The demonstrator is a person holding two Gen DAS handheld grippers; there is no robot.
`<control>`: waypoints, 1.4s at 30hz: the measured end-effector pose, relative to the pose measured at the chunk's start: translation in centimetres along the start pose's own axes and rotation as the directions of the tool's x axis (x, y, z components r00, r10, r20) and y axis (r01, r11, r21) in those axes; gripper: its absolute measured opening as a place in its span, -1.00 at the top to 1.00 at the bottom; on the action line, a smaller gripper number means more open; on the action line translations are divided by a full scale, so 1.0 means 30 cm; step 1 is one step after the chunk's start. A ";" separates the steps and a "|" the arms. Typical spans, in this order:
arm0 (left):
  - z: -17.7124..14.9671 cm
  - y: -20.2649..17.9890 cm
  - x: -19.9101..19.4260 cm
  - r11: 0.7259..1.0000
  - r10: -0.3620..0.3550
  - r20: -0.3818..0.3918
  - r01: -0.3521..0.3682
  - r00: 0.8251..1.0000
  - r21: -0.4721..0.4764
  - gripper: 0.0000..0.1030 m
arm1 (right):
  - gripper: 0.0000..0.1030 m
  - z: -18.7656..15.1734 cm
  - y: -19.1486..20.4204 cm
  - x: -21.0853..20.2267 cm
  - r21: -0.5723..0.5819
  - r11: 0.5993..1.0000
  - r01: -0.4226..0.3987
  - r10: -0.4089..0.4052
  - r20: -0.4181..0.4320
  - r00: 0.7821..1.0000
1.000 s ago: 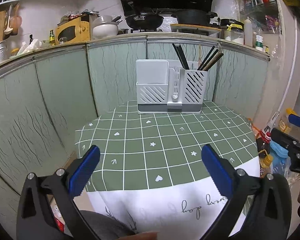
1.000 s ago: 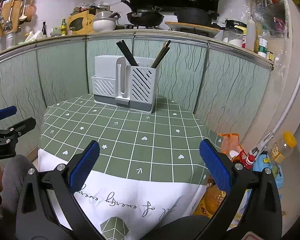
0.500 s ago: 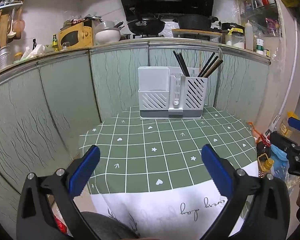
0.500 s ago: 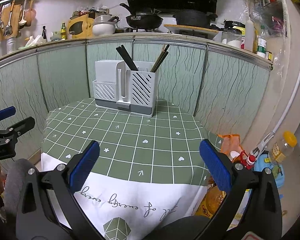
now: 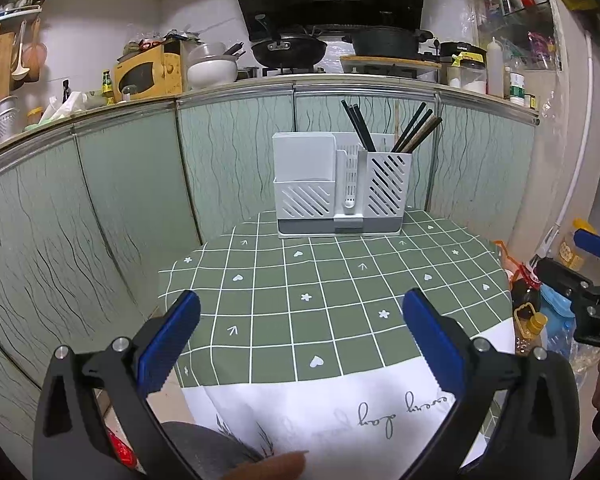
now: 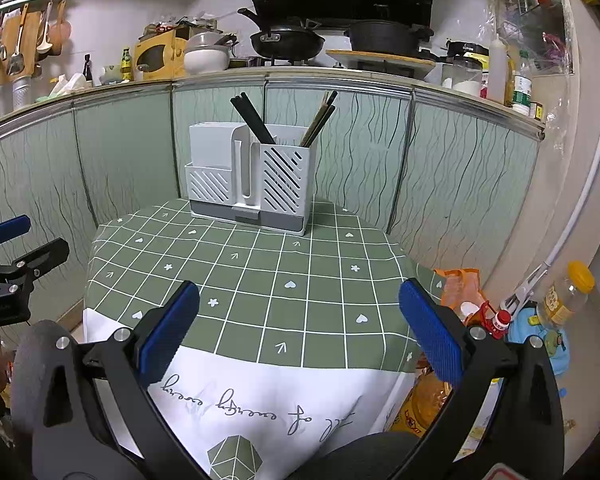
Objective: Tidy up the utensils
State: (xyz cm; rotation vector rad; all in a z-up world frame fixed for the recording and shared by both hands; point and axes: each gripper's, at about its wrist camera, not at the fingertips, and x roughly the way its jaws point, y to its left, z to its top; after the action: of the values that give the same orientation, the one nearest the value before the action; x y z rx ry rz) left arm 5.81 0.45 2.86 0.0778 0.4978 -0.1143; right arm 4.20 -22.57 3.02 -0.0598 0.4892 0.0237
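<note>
both grippers have backed away from the table over the last second: the rack (image 5: 342,188) sits smaller and further off in both wrist views than it did, and more of the white cloth edge shows at the near side. nothing on the table itself has moved.

left gripper (image 5: 300,334): jaws spread wide, nothing between them, hanging over the near edge of the tablecloth (image 5: 328,280). right gripper (image 6: 299,326): same, wide apart and empty, also over the near edge.

chopsticks (image 5: 388,126) are all standing in the rack's right slotted compartment, dark ones leaning left, brownish ones leaning right. left compartment looks empty from here, can't see inside. rack is at the far edge of the table, against the green cabinet doors (image 5: 120,200).

no loose utensils visible on the cloth in either view. my read: the sort is done or close to it and this is a retreat, not an approach. if anything's left to place, it's off-frame.
</note>
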 end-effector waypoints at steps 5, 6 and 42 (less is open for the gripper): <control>-0.002 0.002 0.002 1.000 -0.008 -0.008 0.008 1.000 0.001 -0.93 | -0.86 -0.002 -0.002 0.001 0.005 1.000 -0.002 0.002 0.000 1.000; -0.004 0.001 0.001 1.000 -0.012 -0.009 0.012 1.000 0.002 -0.93 | -0.86 -0.002 -0.002 0.001 0.007 1.000 0.000 0.000 0.000 1.000; -0.002 -0.010 -0.019 1.000 -0.009 0.006 0.009 1.000 0.010 -0.93 | -0.86 0.001 -0.012 -0.009 0.009 1.000 0.004 -0.004 -0.001 1.000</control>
State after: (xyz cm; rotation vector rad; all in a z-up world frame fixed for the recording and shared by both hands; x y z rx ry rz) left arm 5.26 0.21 3.08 0.0847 0.4913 -0.1258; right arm 3.99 -22.95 3.19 -0.0522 0.4903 0.0175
